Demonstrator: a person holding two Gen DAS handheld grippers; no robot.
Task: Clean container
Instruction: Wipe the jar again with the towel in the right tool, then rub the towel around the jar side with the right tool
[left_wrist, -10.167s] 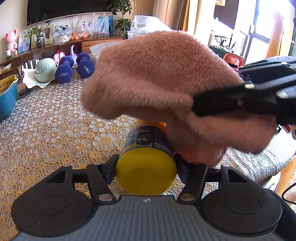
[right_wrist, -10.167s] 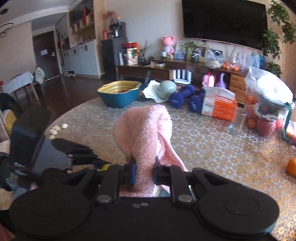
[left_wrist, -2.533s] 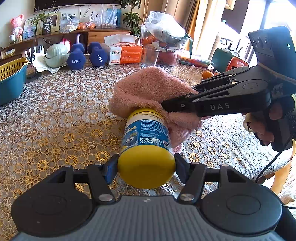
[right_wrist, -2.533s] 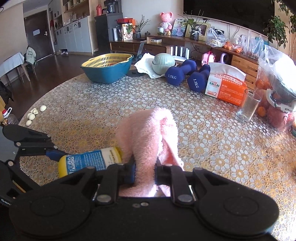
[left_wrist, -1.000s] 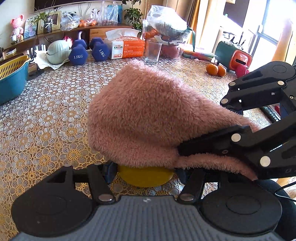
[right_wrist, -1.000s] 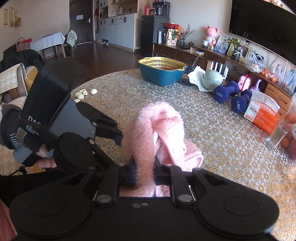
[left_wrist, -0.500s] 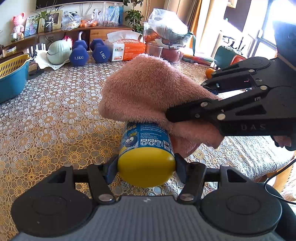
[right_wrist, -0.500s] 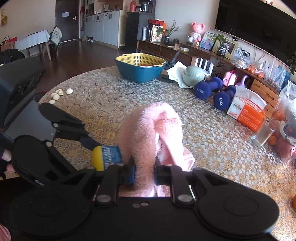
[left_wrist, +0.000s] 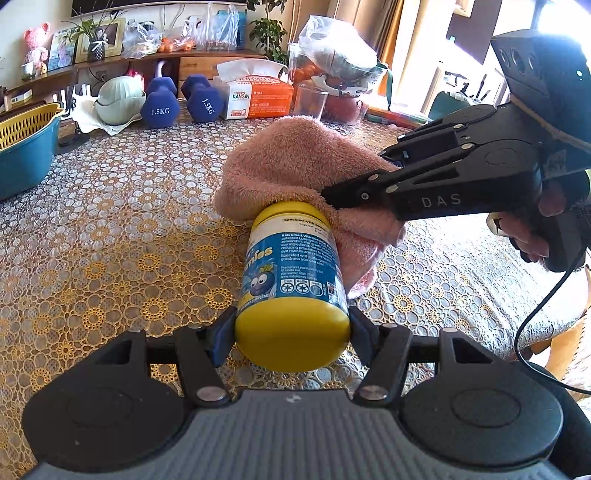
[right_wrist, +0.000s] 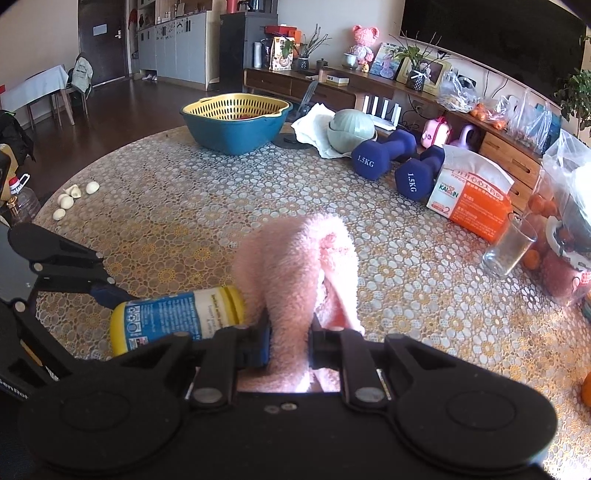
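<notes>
Here left gripper (left_wrist: 291, 328) clamps bottle (left_wrist: 295, 273); right gripper (right_wrist: 290, 345) pinches cloth (right_wrist: 299, 273), hiding cap.

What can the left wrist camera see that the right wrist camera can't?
Only the left wrist view shows the hand holding the right gripper and the bottle's yellow base. Only the right wrist view shows the garlic at the table's edge and the room's door. Both show the bottle, the pink cloth, the dumbbells, the blue basin, the tissue box and the glass.
</notes>
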